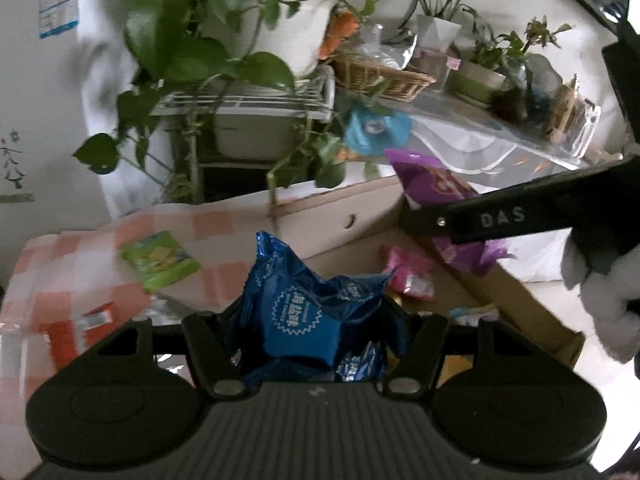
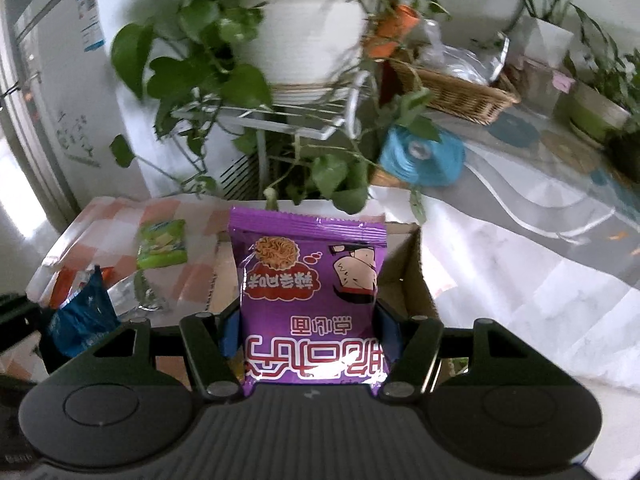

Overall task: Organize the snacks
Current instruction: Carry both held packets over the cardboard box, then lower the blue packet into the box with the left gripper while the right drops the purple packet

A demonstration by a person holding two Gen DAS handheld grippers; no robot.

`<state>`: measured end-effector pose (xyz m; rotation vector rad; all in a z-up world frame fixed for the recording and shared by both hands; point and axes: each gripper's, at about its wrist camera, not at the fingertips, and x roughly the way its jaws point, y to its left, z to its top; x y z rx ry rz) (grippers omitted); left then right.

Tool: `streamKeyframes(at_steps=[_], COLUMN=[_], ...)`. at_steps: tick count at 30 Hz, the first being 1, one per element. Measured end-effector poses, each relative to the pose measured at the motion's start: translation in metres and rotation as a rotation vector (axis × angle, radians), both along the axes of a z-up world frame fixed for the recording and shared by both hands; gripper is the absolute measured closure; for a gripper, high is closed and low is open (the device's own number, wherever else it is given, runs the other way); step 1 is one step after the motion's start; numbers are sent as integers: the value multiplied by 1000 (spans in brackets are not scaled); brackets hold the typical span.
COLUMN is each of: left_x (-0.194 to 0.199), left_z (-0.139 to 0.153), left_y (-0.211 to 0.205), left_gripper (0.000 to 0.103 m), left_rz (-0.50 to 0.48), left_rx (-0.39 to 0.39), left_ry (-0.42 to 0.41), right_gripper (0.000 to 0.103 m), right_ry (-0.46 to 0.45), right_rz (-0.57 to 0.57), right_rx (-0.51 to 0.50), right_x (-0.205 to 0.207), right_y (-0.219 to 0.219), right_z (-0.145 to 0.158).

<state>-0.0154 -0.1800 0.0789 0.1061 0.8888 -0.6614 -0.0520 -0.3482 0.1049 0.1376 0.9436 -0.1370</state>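
Note:
My left gripper (image 1: 316,320) is shut on a crumpled blue snack packet (image 1: 304,312), which it holds up over the near edge of an open cardboard box (image 1: 520,300). A pink packet (image 1: 412,276) lies inside the box. My right gripper (image 2: 310,320) is shut on a purple noodle-snack packet (image 2: 312,292) that stands upright between its blue pads (image 2: 228,332), above the box (image 2: 412,276). In the left wrist view, one black finger (image 1: 500,216) of the right gripper crosses the purple packet (image 1: 432,184). A green packet (image 1: 160,260) lies on the checked cloth (image 1: 80,272).
A large potted vine (image 1: 280,28) on a white wire stand (image 1: 256,100) hangs over the cloth-covered surface. A wicker basket (image 1: 380,76), a blue round object (image 1: 376,128), smaller plants and a glass shelf (image 1: 500,136) sit behind the box. An orange wrapper (image 1: 92,320) lies on the cloth.

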Motion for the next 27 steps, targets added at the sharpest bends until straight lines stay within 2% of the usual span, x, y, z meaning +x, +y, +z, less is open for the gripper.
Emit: streamKeyframes(at_steps=[6, 14, 17, 19, 20, 27], left_x=[-2, -4, -3, -4, -5, -7], left_z=[-2, -9, -13, -13, -12, -3], left_y=[-28, -61, -68, -71, -71, -63], left_gripper=[38, 36, 31, 15, 12, 10], left_rz=[-7, -31, -45, -48, -48, -59], left_rx=[-54, -59, -73, -75, -69, -45], left_ry=[20, 34, 62, 62, 54, 12], right_gripper=[32, 32, 27, 24, 23, 20], right_ry=[9, 7, -1, -9, -13, -24], right_rz=[-75, -152, -186, -211, -217, -212], right_rx=[33, 43, 43, 59, 71, 97], right_x=[-2, -8, -9, -10, -10, -8], right_y=[-19, -36, -40, -43, -45, -43], right_z=[-3, -4, -4, -2, -2, 0])
